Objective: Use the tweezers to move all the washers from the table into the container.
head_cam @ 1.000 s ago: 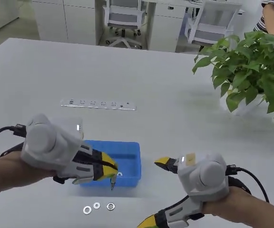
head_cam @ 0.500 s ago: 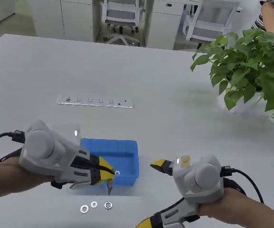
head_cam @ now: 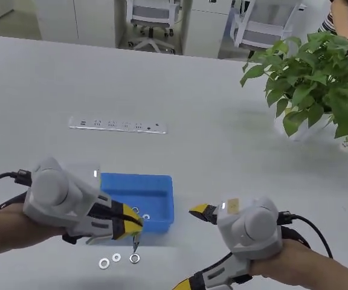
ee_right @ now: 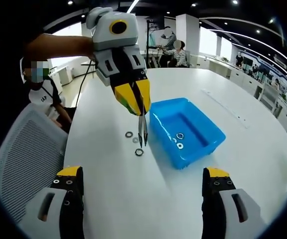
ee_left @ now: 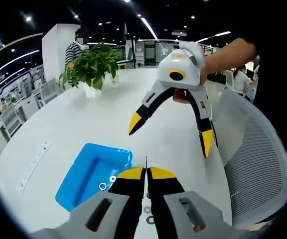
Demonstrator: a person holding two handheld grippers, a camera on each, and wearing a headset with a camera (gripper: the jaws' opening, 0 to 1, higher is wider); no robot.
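Observation:
My left gripper [head_cam: 136,225] is shut on thin metal tweezers [head_cam: 135,240], which point down at the table just in front of the blue container [head_cam: 162,188]. Three washers [head_cam: 116,258] lie in a row on the white table; the tweezers' tips hang just above the rightmost washer [ee_right: 139,152]. I see nothing between the tips. A few washers [ee_right: 180,146] lie inside the container. My right gripper [head_cam: 192,248] is open to the right of the container, with nothing between its jaws. In the left gripper view the shut jaws partly hide the table washers [ee_left: 147,195].
A white power strip [head_cam: 117,125] lies beyond the container. A potted green plant [head_cam: 310,78] stands at the far right. Office chairs [head_cam: 150,15] stand past the table's far edge, and a mesh chair [ee_right: 24,154] is near its front edge.
My left gripper has moved the tweezers from over the container's front wall down and toward me, closer to the rightmost washer. The right gripper has barely moved. The head camera has tilted a little.

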